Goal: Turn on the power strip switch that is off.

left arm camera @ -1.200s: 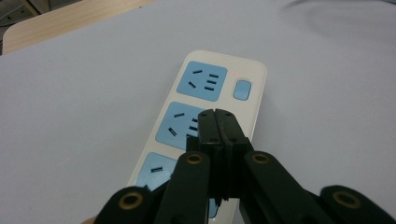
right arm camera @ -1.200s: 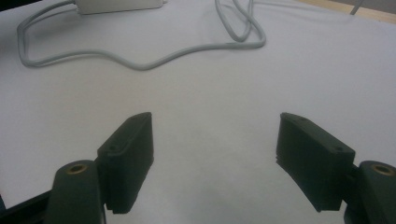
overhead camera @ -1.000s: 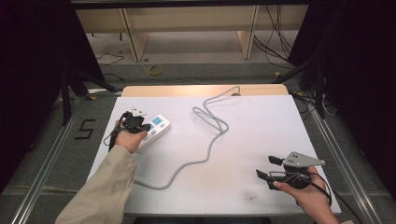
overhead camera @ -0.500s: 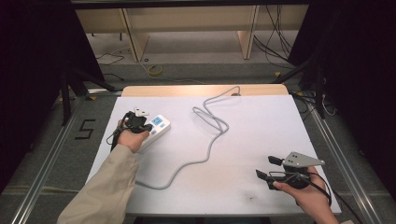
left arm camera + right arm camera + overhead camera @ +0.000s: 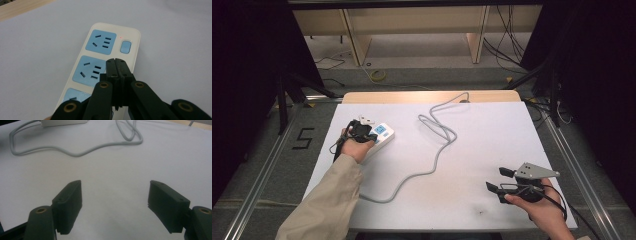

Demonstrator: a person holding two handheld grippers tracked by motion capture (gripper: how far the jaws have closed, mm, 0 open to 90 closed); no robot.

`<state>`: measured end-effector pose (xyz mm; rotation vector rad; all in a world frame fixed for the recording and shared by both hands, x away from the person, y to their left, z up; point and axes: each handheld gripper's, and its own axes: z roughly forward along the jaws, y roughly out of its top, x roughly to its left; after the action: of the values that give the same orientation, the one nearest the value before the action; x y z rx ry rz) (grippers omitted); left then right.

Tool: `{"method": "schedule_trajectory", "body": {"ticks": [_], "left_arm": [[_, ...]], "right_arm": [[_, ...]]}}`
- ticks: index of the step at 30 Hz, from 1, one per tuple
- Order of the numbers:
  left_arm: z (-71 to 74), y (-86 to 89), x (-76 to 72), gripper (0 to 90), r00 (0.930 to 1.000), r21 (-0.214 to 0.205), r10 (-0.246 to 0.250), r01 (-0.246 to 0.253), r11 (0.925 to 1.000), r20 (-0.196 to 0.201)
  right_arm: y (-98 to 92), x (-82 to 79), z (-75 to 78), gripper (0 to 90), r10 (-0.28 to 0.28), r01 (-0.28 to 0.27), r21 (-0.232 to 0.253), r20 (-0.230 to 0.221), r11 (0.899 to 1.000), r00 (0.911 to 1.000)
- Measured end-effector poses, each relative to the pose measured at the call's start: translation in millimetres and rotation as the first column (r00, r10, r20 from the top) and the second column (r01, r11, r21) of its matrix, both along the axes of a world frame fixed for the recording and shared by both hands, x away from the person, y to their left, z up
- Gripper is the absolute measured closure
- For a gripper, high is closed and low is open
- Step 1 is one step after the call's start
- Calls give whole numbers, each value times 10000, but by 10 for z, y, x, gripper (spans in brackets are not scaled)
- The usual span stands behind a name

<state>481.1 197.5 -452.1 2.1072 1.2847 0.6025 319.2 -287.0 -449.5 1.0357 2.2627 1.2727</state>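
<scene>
White power strip (image 5: 379, 137) with blue sockets sits near the worktop's (image 5: 492, 130) left edge, about midway along it. Its grey cable (image 5: 432, 150) snakes across the middle to the far edge. We've got the left gripper (image 5: 116, 65) over the strip, jaws pressed together with nothing between them, tips above the middle socket just short of the blue switch (image 5: 125, 47). Our read: closed jaws make a single blunt poker, so this looks set up to press that switch. A tiny red light shows beside it, so the strip may be live. Right gripper (image 5: 501, 181) is parked at the near right corner, jaws wide apart and empty, well clear of the cable, probably just keeping out of the way.
</scene>
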Motion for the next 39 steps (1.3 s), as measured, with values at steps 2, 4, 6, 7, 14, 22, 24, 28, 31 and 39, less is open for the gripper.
{"method": "schedule_trajectory", "body": {"ticks": [2,4,6,7,14,22,24,28,31,39], "left_arm": [[-5,1,6,899,10000,50,-19,19,10000,-32],[-10,-4,11,899,10000,73,-50,50,10000,-74],[-16,-15,18,899,10000,35,-37,37,10000,-50],[-16,-16,19,899,10000,49,-55,56,10000,-70],[-28,-38,32,899,9999,152,-103,105,9998,-120],[-40,-58,41,899,9999,247,-55,58,9997,-126],[-40,-69,40,899,9999,327,-84,87,9994,-100],[-40,-81,44,899,9999,440,-105,111,9990,-137],[-47,-92,42,899,9999,559,-139,144,9983,-94],[-54,-101,45,900,9998,627,-141,150,9979,-141]], "right_arm": [[1,-1,0,280,2,-2,-2,-4,10000,10000],[1,-1,0,280,3,-3,-3,-1,10000,10000],[1,-1,0,279,3,-3,-1,-1,10000,10000],[1,-1,0,280,1,-1,-4,-3,10000,10000],[1,-1,-1,279,16,-16,-29,-6,10000,10000],[2,-4,0,280,10,-10,-45,-17,10000,10000],[3,-4,0,279,34,-34,-58,-12,10000,10000],[6,-5,3,279,56,-56,-55,7,10000,10000],[4,-8,7,279,43,-43,-42,23,10000,10000],[4,-8,7,280,48,-47,-46,42,10000,10000]]}}
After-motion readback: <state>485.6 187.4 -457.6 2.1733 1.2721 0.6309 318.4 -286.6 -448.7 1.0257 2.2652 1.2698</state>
